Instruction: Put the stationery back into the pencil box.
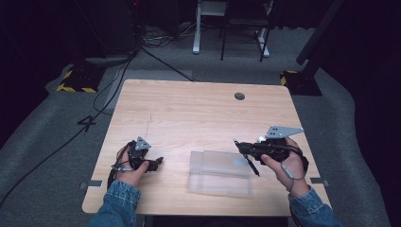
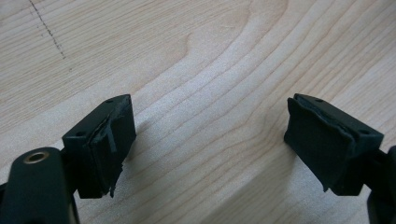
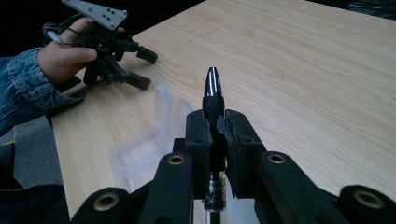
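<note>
A black pen (image 3: 212, 88) with a shiny tip stands clamped between the jaws of my right gripper (image 3: 215, 126), which is shut on it. From above, the right gripper (image 1: 238, 144) hovers over the right end of a clear plastic case (image 1: 220, 172), and the pen (image 1: 251, 165) slants down across the case's edge. The case (image 3: 149, 135) lies open on the table just left of the jaws. Resting low over the wood at the table's left front, my left gripper (image 1: 158, 162) is open. Its pads (image 2: 105, 144) stand apart with only bare wood between them.
The light wooden table (image 1: 189, 109) has a round cable hole (image 1: 239, 96) near its far edge. Cables run over the grey floor to the left. Dark stands and a white frame sit beyond the table. The person's denim sleeve (image 3: 21, 93) is at the left.
</note>
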`<state>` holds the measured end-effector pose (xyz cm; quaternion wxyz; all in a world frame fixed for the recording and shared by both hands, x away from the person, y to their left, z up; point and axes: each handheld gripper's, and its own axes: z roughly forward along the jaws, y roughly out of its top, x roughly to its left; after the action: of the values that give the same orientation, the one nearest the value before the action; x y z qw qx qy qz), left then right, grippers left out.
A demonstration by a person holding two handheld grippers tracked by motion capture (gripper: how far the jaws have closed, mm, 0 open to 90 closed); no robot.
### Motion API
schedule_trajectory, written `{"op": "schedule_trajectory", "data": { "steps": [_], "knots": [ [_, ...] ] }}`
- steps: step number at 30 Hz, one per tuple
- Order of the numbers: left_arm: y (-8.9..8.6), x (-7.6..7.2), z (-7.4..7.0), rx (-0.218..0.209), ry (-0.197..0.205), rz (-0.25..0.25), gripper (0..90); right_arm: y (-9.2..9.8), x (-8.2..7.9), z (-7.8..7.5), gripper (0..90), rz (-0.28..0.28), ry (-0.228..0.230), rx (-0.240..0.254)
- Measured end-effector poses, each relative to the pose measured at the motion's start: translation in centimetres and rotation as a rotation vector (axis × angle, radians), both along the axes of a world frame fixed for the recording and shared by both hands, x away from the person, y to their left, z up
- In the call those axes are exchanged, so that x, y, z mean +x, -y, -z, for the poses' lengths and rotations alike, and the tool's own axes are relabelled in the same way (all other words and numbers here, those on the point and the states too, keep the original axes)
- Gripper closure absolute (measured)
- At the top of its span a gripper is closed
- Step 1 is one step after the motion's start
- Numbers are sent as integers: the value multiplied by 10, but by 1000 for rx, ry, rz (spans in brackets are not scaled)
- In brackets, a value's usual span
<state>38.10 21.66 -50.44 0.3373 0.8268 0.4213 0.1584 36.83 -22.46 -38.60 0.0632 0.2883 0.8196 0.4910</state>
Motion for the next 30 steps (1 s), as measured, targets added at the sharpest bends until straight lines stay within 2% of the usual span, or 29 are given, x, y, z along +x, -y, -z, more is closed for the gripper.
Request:
{"op": "schedule_trajectory", "data": {
  "steps": [1,8,30],
  "knots": [
    [0,0,0,-1,2,-2,163,-9,-1,3,807,-30,-3,3],
    [0,0,0,-1,2,-1,163,-29,-2,16,807,-93,-7,-20],
    [0,0,0,-1,2,-2,162,-41,3,51,807,-137,-26,-142]
  ]
}}
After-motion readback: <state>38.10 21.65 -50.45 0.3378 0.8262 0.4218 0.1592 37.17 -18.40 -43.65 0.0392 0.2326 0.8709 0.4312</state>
